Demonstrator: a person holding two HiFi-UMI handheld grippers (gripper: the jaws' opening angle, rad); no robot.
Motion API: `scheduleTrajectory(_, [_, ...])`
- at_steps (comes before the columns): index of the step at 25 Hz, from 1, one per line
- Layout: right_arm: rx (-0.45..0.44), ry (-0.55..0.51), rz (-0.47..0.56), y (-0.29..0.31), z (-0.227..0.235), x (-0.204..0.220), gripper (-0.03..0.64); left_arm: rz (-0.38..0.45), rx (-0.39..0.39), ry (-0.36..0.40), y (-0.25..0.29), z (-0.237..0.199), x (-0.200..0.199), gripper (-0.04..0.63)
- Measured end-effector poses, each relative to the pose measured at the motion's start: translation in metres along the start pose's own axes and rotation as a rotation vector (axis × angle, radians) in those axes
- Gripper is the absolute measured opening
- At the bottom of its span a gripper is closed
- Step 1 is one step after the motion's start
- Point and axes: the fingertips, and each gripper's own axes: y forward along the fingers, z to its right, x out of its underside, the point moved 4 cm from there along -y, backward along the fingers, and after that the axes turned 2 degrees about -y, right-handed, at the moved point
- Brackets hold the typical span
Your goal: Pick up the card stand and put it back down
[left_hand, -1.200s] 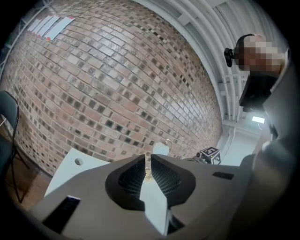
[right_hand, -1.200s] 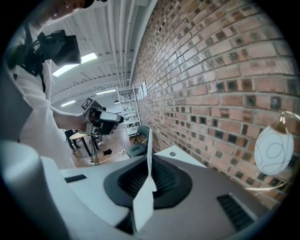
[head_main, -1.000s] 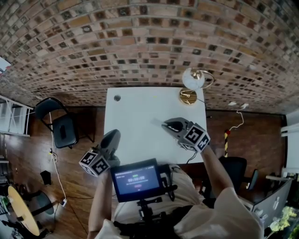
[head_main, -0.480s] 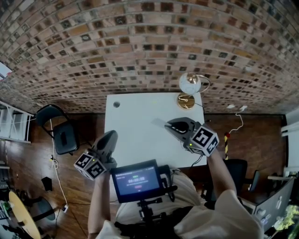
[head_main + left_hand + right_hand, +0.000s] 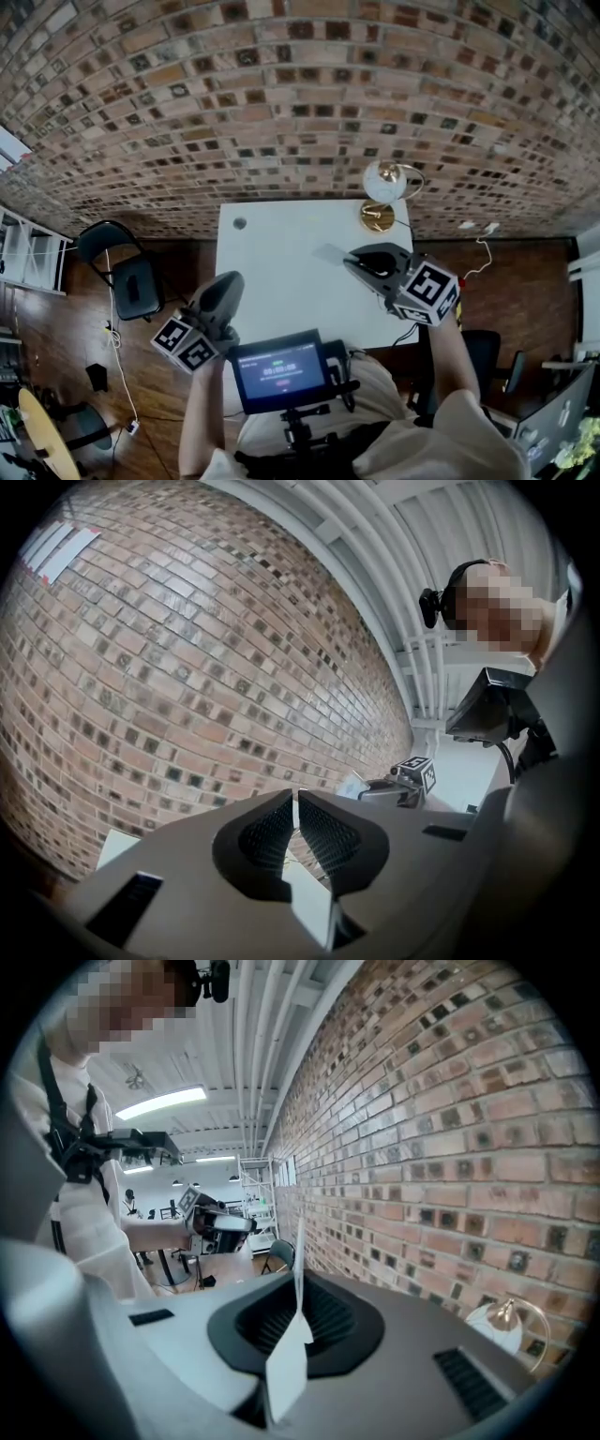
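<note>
Right gripper view: right tool (image 5: 298, 1314) clamped on card stand (image 5: 286, 1374)

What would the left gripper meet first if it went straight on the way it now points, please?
Probably the brick wall: the left gripper, claw shut and empty, points level at it and nothing shows in between, though the depth is hard to judge.

My left gripper (image 5: 228, 281) and right gripper (image 5: 354, 261) are grey with black ribbed pads (image 5: 328, 841) and black-and-white marker cubes (image 5: 194, 343); the card stand (image 5: 292, 1349) is white; the table (image 5: 281, 234) white; the wall (image 5: 300, 94) red-brown brick.
</note>
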Motion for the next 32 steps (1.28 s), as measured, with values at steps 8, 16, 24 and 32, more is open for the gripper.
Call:
scheduleTrajectory(8, [-0.008, 0.002, 0.035, -0.008, -0.004, -0.013, 0.026, 0.042, 0.015, 0.052, -0.004, 0.010, -0.012, 0.014])
scheduleTrajectory(16, [-0.012, 0.007, 0.024, -0.008, -0.005, -0.008, 0.026, 0.028, 0.006, 0.039, -0.005, 0.006, -0.005, 0.014])
scheduleTrajectory(24, [-0.016, 0.016, 0.022, -0.007, -0.007, -0.001, 0.026, 0.016, -0.011, 0.013, -0.006, 0.002, 0.008, 0.014])
scheduleTrajectory(32, [-0.023, 0.021, 0.019, -0.007, -0.011, 0.003, 0.026, 0.011, -0.014, -0.008, -0.008, 0.003, 0.015, 0.014])
